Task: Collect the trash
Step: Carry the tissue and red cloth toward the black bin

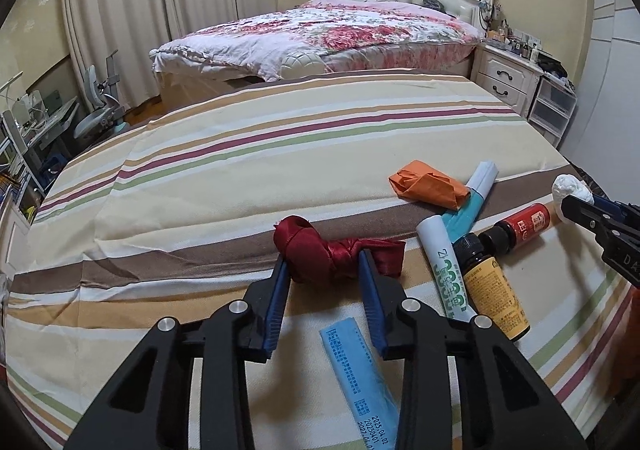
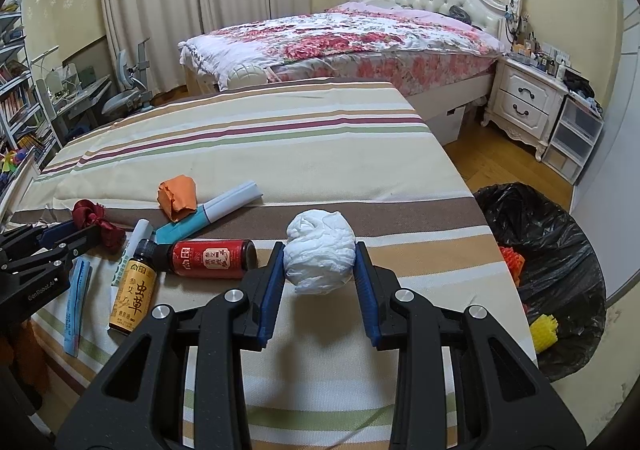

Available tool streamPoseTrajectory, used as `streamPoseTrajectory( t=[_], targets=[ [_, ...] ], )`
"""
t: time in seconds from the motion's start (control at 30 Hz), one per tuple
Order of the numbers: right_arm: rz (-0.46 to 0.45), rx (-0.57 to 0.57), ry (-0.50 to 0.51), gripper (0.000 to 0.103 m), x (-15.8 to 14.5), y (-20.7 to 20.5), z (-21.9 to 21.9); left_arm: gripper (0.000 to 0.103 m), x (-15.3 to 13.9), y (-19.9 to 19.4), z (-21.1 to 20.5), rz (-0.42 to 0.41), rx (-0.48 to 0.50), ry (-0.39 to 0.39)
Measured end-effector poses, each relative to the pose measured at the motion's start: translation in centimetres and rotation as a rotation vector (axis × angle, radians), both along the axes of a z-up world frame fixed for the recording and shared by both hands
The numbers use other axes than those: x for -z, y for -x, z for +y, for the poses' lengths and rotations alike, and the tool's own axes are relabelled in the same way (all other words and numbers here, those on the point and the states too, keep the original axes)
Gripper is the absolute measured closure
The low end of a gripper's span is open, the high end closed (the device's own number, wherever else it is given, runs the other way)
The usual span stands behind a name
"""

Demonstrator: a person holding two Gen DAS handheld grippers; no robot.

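Observation:
My left gripper (image 1: 323,256) is shut on a knotted dark red ribbon (image 1: 320,250), also in the right wrist view (image 2: 96,224). My right gripper (image 2: 319,248) is shut on a crumpled white paper ball (image 2: 320,252), seen at the right edge of the left wrist view (image 1: 570,188). On the striped cloth lie an orange paper wad (image 1: 428,186), a blue-white tube (image 1: 476,194), a white-green tube (image 1: 446,266), a yellow-label bottle (image 1: 496,286), a red bottle (image 1: 524,224) and a blue packet (image 1: 360,378).
A bin lined with a black bag (image 2: 560,270) stands on the floor right of the table (image 2: 280,138), with yellow and orange scraps inside. Behind are a floral bed (image 2: 360,34), a white nightstand (image 2: 524,98) and a desk with a chair (image 2: 80,90) at left.

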State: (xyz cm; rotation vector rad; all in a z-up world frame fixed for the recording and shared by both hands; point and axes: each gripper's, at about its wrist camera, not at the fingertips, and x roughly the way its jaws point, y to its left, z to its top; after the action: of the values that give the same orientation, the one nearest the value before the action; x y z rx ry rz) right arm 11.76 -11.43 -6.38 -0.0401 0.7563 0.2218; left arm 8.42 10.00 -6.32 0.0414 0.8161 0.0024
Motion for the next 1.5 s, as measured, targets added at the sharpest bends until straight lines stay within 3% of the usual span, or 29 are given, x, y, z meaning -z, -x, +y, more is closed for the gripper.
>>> streamPoseTrajectory(
  t=[0.43,0.73,1.1,1.5],
  targets=[
    [-0.062,0.011,0.008,0.070,-1.8,1.2,-0.8,0.068,-5.0,1.5,-1.2,-0.167,-0.027,0.025],
    [-0.166,0.063,0.046,0.070,-4.5,2.6,-3.3,0.068,-7.6,0.9,-5.6,-0.262,0.036,0.045],
    [-0.220,0.213,0.078,0.070,-6.2,2.4,-10.5,0.068,-8.2,-1.8,-14.6,-0.273,0.209,0.074],
    [-0.179,0.346,0.072,0.070,-4.2,1.1,-17.4,0.068,-6.9,-4.5,-24.0,-0.249,0.386,0.038]
  ],
)
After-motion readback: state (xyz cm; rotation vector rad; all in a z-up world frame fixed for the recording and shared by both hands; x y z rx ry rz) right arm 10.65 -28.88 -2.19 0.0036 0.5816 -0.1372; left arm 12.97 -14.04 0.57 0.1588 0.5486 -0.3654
